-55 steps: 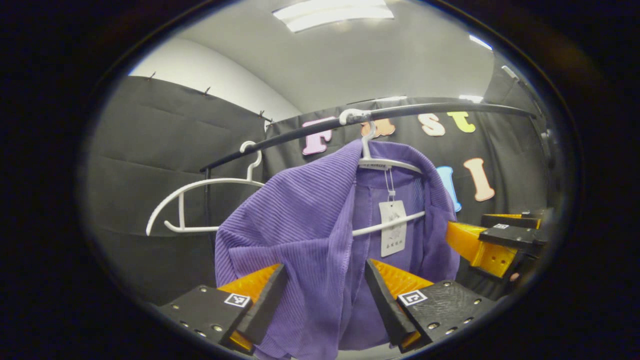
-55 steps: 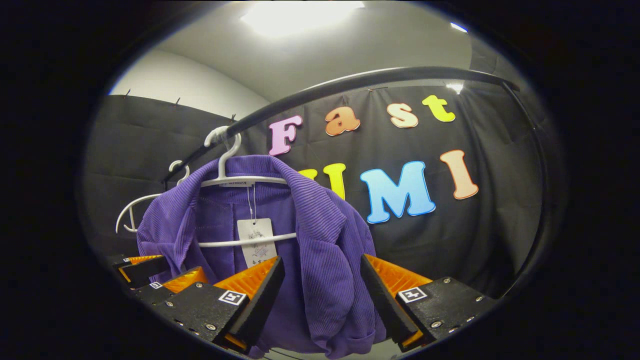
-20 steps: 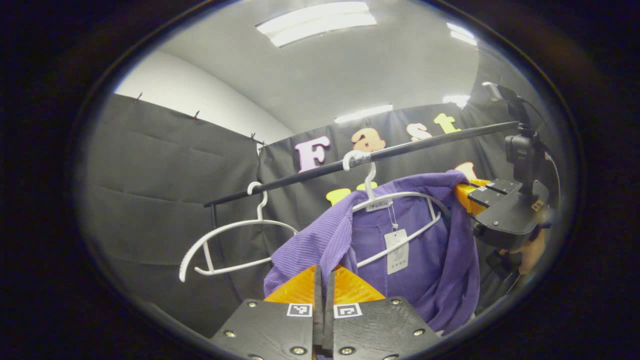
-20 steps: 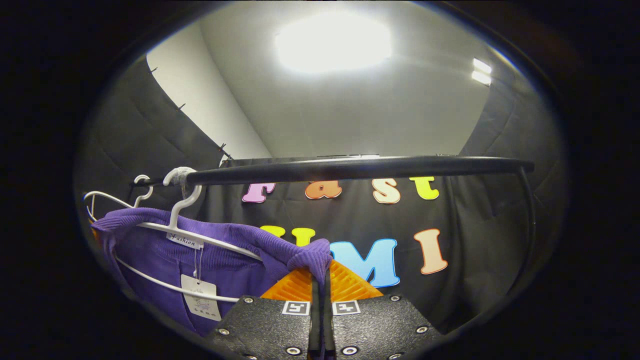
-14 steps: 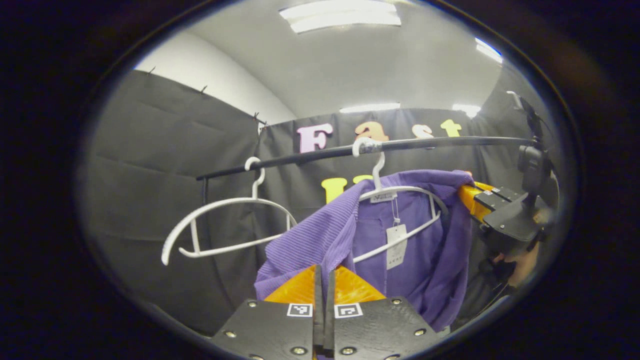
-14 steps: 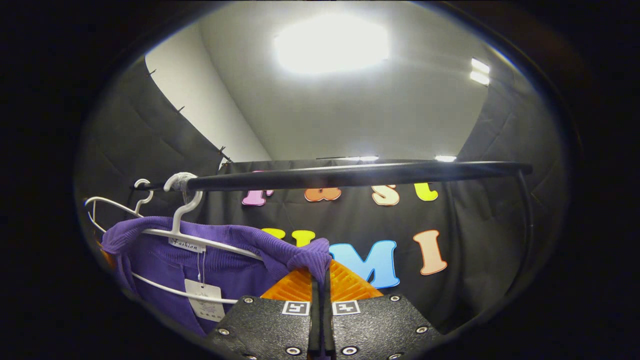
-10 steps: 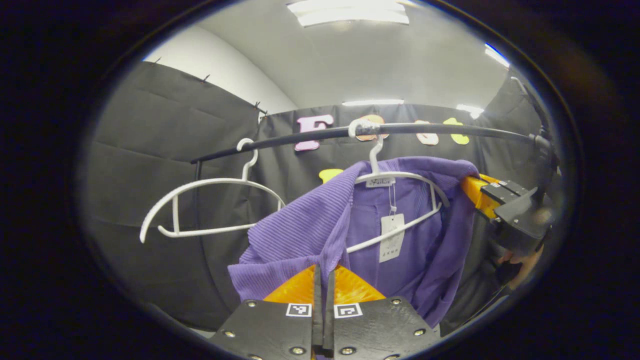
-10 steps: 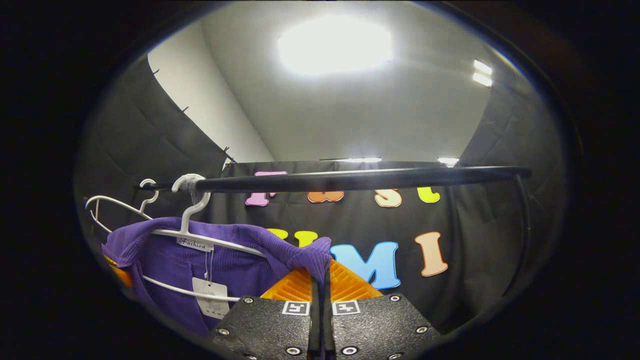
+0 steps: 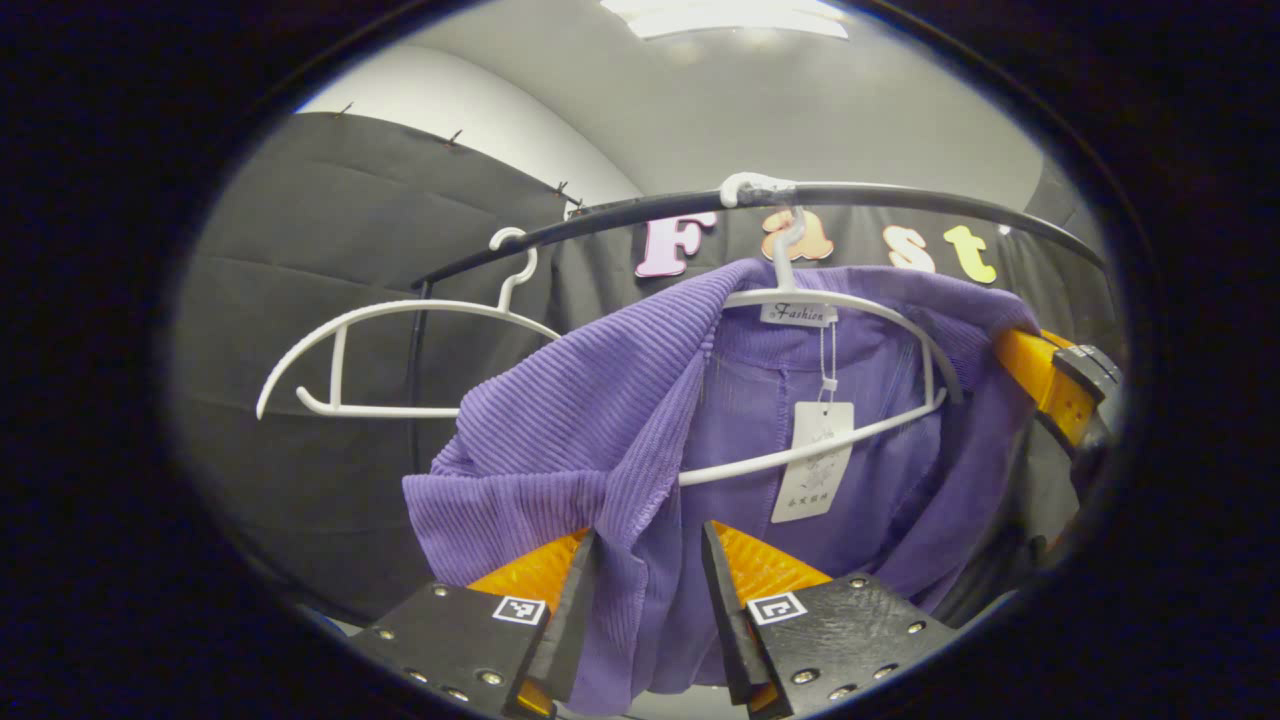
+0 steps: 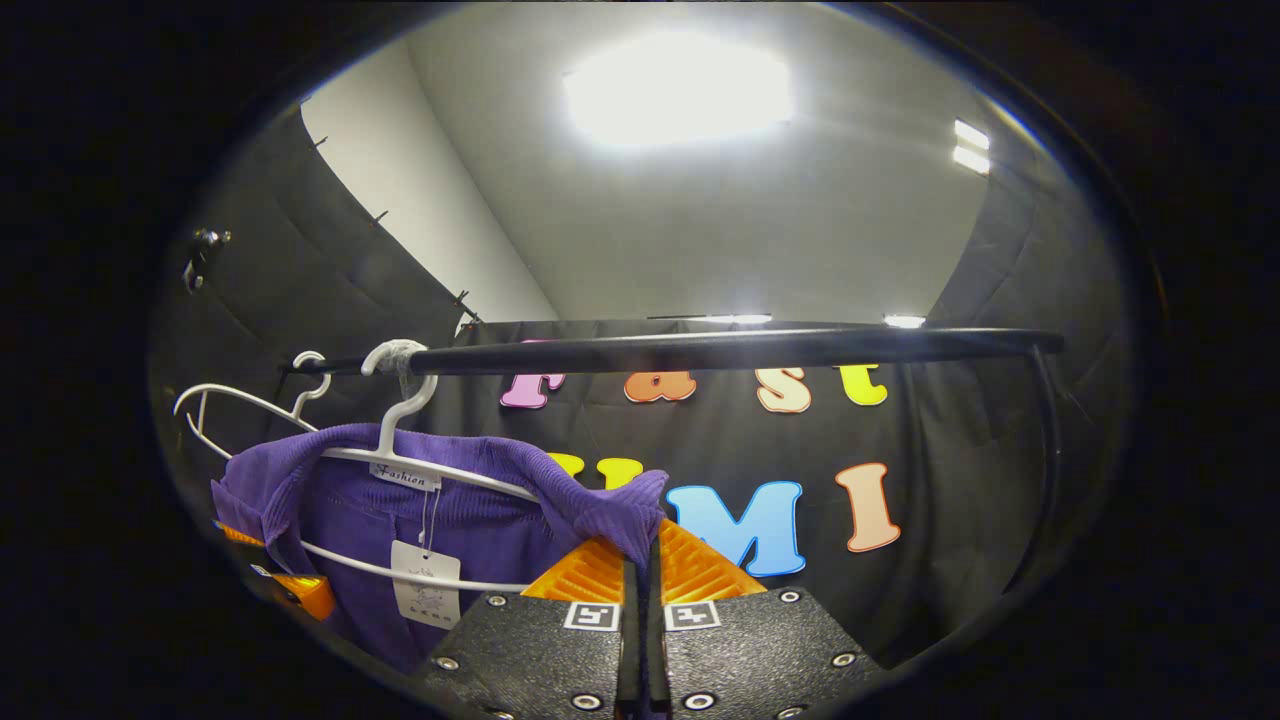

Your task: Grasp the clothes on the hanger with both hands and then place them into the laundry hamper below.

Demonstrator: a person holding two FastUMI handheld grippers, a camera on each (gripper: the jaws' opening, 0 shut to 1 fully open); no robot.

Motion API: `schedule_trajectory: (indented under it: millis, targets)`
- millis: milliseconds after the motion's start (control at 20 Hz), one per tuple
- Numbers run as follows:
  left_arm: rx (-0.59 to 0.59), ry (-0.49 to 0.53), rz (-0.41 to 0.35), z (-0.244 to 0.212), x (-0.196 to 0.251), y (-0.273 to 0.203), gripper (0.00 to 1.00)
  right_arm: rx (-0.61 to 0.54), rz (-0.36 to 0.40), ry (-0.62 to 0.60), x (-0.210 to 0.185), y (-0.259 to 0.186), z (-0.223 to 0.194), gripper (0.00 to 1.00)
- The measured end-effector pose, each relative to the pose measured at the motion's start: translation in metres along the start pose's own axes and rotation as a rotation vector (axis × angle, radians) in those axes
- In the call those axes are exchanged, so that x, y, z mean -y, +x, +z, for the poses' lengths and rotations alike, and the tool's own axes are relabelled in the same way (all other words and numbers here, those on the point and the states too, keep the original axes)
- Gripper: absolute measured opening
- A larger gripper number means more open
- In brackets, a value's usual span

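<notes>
Left gripper: its two orange fingers stand apart at the bottom of the left gripper view, with a fold of the purple garment hanging down through the gap between them; the jaws are parted and not pressing the cloth.
Right gripper: in the right gripper view its fingers are closed together, pinching a bunched corner of the purple garment at the shoulder edge; it also appears at the far right of the left gripper view, orange and black, against the garment's other shoulder.
Purple garment: a ribbed top, draped over the white hanger; one side has slid off the hanger's arm and sags toward the left gripper, the other side is lifted where the right gripper holds it.
Paper tag: white, dangling on a string from the collar inside the garment, in front of the hanger's lower bar.
Empty hanger: white, hooked on the rail just beside the loaded one.
Rail: a black bar carrying both hangers, running across in front of the black cloth wall.
Ceiling light: glaring brightly overhead.
</notes>
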State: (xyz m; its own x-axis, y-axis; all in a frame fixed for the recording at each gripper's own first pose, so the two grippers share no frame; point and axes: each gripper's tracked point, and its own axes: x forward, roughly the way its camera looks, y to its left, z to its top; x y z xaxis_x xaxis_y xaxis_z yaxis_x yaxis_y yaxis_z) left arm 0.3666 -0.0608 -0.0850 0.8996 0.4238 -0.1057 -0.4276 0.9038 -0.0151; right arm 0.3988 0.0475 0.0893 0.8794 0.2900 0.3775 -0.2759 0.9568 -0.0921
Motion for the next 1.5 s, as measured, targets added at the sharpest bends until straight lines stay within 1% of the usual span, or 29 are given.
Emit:
schedule_trajectory:
  millis: [50, 100, 150, 200, 250, 300, 400, 500, 550, 650, 750, 950, 1000, 1050, 1100, 1300, 1350, 1400, 1500]
  targets:
    - [-0.001, -0.001, 0.037, -0.001, -0.005, 0.003, 0.58, 0.001, 0.001, 0.002, 0.000, -0.001, 0.000, 0.02]
    - [-0.012, 0.005, 0.076, -0.003, -0.011, 0.006, 0.53, 0.000, 0.001, 0.005, 0.001, -0.002, 0.000, 0.02]
    - [-0.022, 0.024, 0.118, -0.005, -0.017, 0.006, 0.58, -0.002, 0.003, 0.007, 0.001, -0.003, -0.001, 0.02]
    - [-0.032, 0.048, 0.155, -0.006, -0.023, 0.005, 0.52, -0.003, 0.005, 0.008, 0.002, -0.003, -0.002, 0.02]
    - [-0.032, 0.074, 0.173, -0.008, -0.025, 0.006, 0.49, -0.004, 0.005, 0.007, 0.002, -0.003, -0.002, 0.02]
    - [-0.027, 0.094, 0.173, -0.007, -0.024, 0.007, 0.58, -0.004, 0.005, 0.006, 0.003, -0.003, -0.003, 0.02]
    - [-0.008, 0.097, 0.171, -0.006, -0.030, 0.004, 0.35, -0.007, 0.005, 0.007, 0.003, -0.004, -0.004, 0.02]
    - [0.010, 0.048, 0.124, -0.002, -0.029, 0.001, 0.12, -0.009, 0.003, 0.007, 0.005, -0.003, -0.005, 0.02]
    - [0.017, 0.032, 0.104, 0.001, -0.030, -0.004, 0.07, -0.008, 0.002, 0.006, 0.006, -0.003, -0.005, 0.02]
    - [0.019, 0.029, 0.057, 0.005, -0.035, -0.013, 0.06, -0.003, -0.001, 0.002, 0.006, 0.001, -0.006, 0.02]
    - [0.030, 0.042, 0.036, 0.014, -0.043, -0.027, 0.06, 0.010, -0.010, -0.011, 0.010, 0.005, -0.004, 0.02]
    - [0.074, 0.066, 0.032, 0.041, -0.062, -0.054, 0.05, 0.032, -0.031, -0.033, 0.019, 0.015, 0.003, 0.02]
    - [0.094, 0.084, 0.041, 0.050, -0.067, -0.059, 0.00, 0.039, -0.037, -0.042, 0.022, 0.017, 0.004, 0.02]
    - [0.114, 0.102, 0.044, 0.060, -0.072, -0.063, 0.05, 0.046, -0.043, -0.051, 0.025, 0.021, 0.005, 0.00]
    - [0.130, 0.117, 0.050, 0.069, -0.077, -0.065, 0.05, 0.051, -0.048, -0.059, 0.025, 0.024, 0.004, 0.02]
    - [0.183, 0.162, 0.073, 0.103, -0.102, -0.061, 0.05, 0.053, -0.064, -0.081, 0.031, 0.039, -0.001, 0.02]
    - [0.193, 0.165, 0.072, 0.112, -0.109, -0.057, 0.00, 0.048, -0.067, -0.081, 0.032, 0.043, -0.005, 0.02]
    - [0.200, 0.164, 0.071, 0.119, -0.114, -0.051, 0.05, 0.039, -0.066, -0.083, 0.032, 0.045, -0.011, 0.02]
    - [0.213, 0.177, 0.044, 0.130, -0.119, -0.038, 0.00, 0.027, -0.063, -0.085, 0.030, 0.049, -0.022, 0.02]
